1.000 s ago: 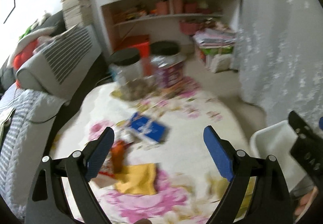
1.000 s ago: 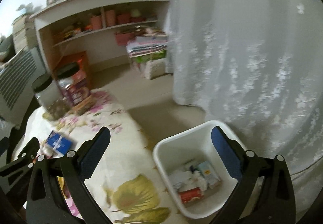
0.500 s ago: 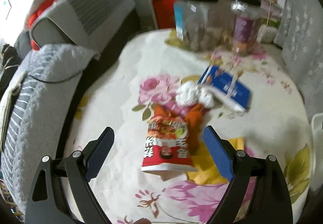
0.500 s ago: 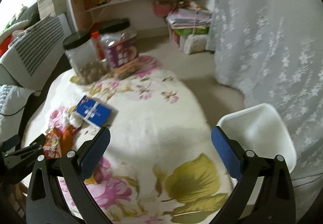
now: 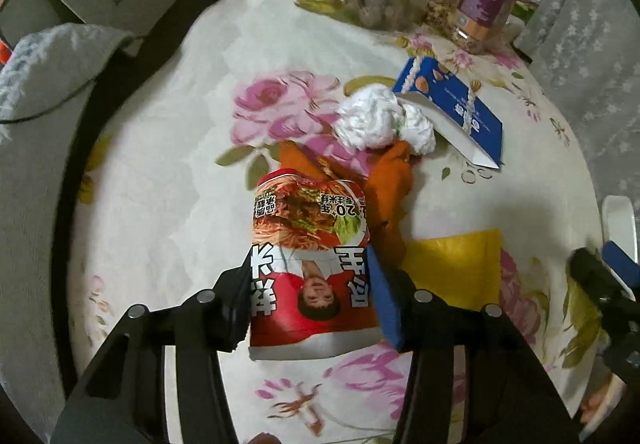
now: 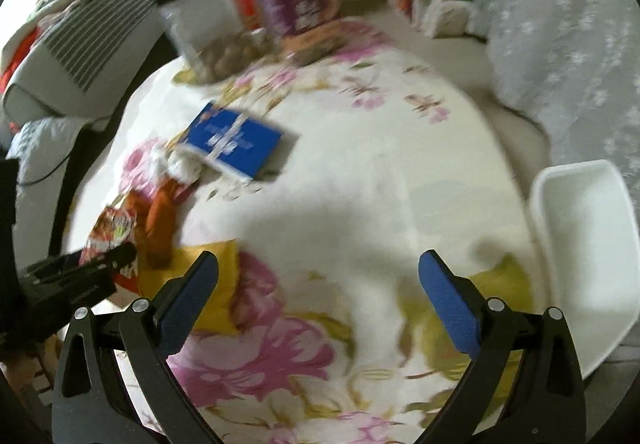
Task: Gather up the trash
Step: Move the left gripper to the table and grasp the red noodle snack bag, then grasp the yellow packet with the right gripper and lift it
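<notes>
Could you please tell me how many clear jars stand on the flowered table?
2: the purple-label jar at the far edge, and the black-lidded jar just left of it.

Both tools share one build. The left gripper (image 5: 310, 296) has matte black angular arms with open triangular cut-outs and round silver screw heads along the top. The right gripper (image 6: 318, 298) is the same, its flat blue pads (image 6: 450, 304) facing inward at 3 and 9 o'clock.
</notes>
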Motion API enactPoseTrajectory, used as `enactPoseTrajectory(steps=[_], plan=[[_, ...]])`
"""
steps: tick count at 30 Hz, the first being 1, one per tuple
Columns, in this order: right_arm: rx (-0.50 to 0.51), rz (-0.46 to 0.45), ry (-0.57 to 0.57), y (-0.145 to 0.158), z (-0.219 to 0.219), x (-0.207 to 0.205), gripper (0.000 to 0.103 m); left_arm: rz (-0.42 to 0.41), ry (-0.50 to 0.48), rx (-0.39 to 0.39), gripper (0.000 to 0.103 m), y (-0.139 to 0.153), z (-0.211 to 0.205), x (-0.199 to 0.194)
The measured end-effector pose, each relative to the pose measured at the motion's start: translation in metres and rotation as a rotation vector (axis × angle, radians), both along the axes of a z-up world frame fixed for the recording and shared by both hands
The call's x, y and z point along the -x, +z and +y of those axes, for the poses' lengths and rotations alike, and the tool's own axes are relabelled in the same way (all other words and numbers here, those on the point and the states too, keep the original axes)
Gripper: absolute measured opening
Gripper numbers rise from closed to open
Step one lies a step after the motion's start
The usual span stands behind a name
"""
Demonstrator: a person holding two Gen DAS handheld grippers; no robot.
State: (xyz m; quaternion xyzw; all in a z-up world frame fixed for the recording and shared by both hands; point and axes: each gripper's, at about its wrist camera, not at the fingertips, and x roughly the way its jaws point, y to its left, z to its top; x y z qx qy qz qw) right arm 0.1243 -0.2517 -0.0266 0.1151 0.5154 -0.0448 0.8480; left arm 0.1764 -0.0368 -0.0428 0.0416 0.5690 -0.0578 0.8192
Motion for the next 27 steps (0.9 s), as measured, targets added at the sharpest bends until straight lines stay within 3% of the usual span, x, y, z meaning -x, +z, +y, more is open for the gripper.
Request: enactPoseTrajectory(steps=[5,12,16,22,24,27], plan=[[-0.032,0.041,0.101,-0.016,0.022,-0.008,0.096,-0.030,0.002,0.015,0.049,0.020,0.021,0.010],[-0.151,0.075,0.187,-0.035,0.063,-0.017,0.096,-0.072,0.050,0.004,0.050,0.035,0.053,0.015],[-0.050,0.046,0.311,-0.035,0.099,-0.018,0.096,-0.082,0.060,0.006,0.051,0.039,0.065,0.019],[0.186,0.023,0.497,-0.054,0.139,-0.015,0.097,-0.089,0.060,0.004,0.051,0.041,0.071,0.020],[0.152,-0.007,0.487,-0.053,0.137,-0.016,0.091,-0.093,0.057,0.002,0.051,0.041,0.072,0.021],[0.151,-0.021,0.470,-0.049,0.132,-0.019,0.071,-0.099,0.051,0.007,0.051,0.044,0.070,0.022]])
